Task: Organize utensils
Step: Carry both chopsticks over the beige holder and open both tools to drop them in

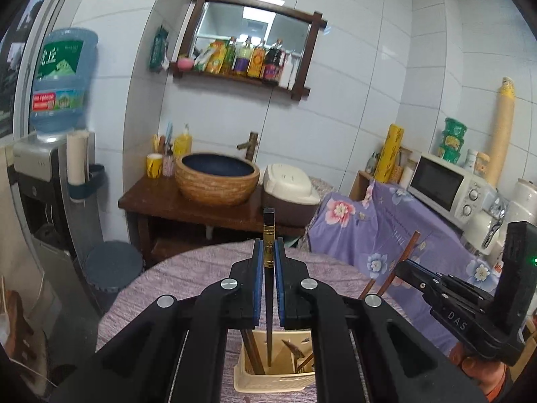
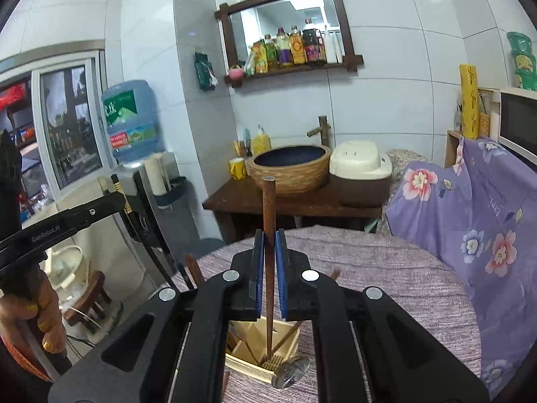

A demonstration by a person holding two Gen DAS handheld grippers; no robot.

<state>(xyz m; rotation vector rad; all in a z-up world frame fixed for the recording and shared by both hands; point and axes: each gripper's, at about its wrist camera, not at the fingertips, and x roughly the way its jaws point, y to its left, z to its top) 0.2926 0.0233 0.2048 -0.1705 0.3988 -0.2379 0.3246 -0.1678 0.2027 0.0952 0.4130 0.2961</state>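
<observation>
The right gripper (image 1: 404,265) carries white letters "DAS" on its black body, seen from the left wrist. The left gripper (image 2: 115,198) shows "GenRobot.AI" in white along its black arm, seen from the right wrist. The water jug (image 1: 60,80) has a green label with two large white Chinese characters — the second reads "丘" — the rest too blurred.

Chopsticks upright over the cream holder

A black chopstick (image 1: 268,252) with gold band and a brown chopstick (image 2: 268,235) stand upright, tips down inside the slotted cream holder (image 1: 275,377), which already contains other utensils.
</observation>
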